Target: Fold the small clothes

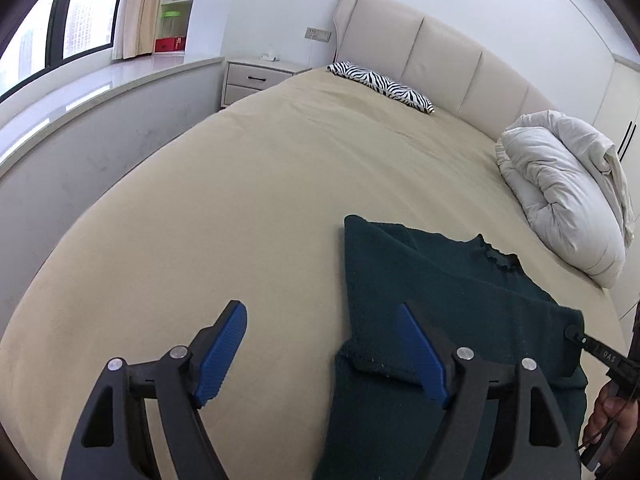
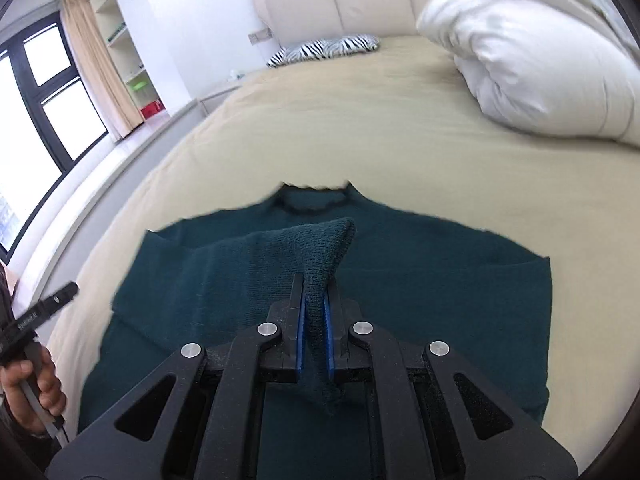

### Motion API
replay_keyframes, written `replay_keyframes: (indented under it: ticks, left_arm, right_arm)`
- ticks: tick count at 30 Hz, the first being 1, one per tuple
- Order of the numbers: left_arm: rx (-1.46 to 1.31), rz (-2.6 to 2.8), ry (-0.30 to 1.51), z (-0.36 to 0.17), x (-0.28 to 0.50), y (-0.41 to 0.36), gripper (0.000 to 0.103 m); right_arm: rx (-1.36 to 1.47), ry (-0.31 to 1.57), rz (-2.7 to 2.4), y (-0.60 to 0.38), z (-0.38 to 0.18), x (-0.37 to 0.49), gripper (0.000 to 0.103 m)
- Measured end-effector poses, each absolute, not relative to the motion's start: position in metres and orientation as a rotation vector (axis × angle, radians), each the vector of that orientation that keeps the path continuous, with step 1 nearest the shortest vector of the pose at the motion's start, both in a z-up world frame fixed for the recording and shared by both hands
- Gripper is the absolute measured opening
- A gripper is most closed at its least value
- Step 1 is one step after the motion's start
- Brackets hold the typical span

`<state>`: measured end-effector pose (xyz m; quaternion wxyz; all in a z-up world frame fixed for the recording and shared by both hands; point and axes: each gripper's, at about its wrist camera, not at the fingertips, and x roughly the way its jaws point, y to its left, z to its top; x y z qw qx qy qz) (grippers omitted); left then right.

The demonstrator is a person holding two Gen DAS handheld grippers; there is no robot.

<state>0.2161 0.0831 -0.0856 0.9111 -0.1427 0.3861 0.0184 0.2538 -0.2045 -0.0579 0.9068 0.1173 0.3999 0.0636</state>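
Left wrist view, from left to right: a dark-framed window [image 1: 60, 20] sits at the upper left, a pale nightstand [image 1: 256, 78] stands beside the bed [image 1: 240, 200], and the left gripper [image 1: 324, 344] fills the bottom centre with its 2 ribbed blue pads [image 1: 220, 360] spread wide, holding nothing. Its right finger lies over the sweater [image 1: 460, 292], a dark teal knit spread flat on the beige sheet at the lower right, with a frilled collar toward the headboard [image 1: 440, 56]. A zebra-print cushion [image 1: 380, 86] rests near the padded cream headboard, and a puffy white duvet [image 1: 560, 184] is bundled at the right.

Right wrist view: a hand at the lower left edge grips the other tool's handle. At the centre, the right gripper [image 2: 316, 320] is pressed together on a sleeve [image 2: 320, 252] of the sweater [image 2: 440, 280], pinching the ribbed knit between its blue pads so the fabric rises in a tented fold over the garment's chest. The sweater's body lies flat across the middle of the frame, collar upward, with the duvet [image 2: 540, 52] at the upper right.
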Motion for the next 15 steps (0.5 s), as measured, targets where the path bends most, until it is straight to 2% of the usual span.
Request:
replay_keyframes:
  ticks: [4,8,11,12,13,15]
  left_arm:
    - [-0.235,0.056,0.861,-0.1,0.251,0.072,0.079]
    - [-0.123,0.051,0.927,-0.113,0.285,0.052,0.077]
    - [-0.098,0.057,0.963,-0.124,0.301,0.048,0.058]
    - [-0.094,0.059,0.966,-0.127,0.303,0.046,0.047]
    - [-0.08,0.057,0.968,-0.13,0.305,0.043,0.031]
    - [-0.006,0.049,0.961,-0.132,0.303,0.031,0.015]
  right_arm:
    - [0.304,0.905,0.094,-0.228,-0.102,0.268,0.008]
    - [0.396,0.937,0.097,-0.239,-0.129,0.275,0.013]
    - [0.431,0.929,0.113,-0.245,-0.131,0.277,0.014]
    - [0.436,0.927,0.119,-0.245,-0.132,0.276,0.014]
    - [0.439,0.925,0.127,-0.247,-0.132,0.277,0.014]
    - [0.431,0.928,0.133,-0.25,-0.136,0.284,0.014]
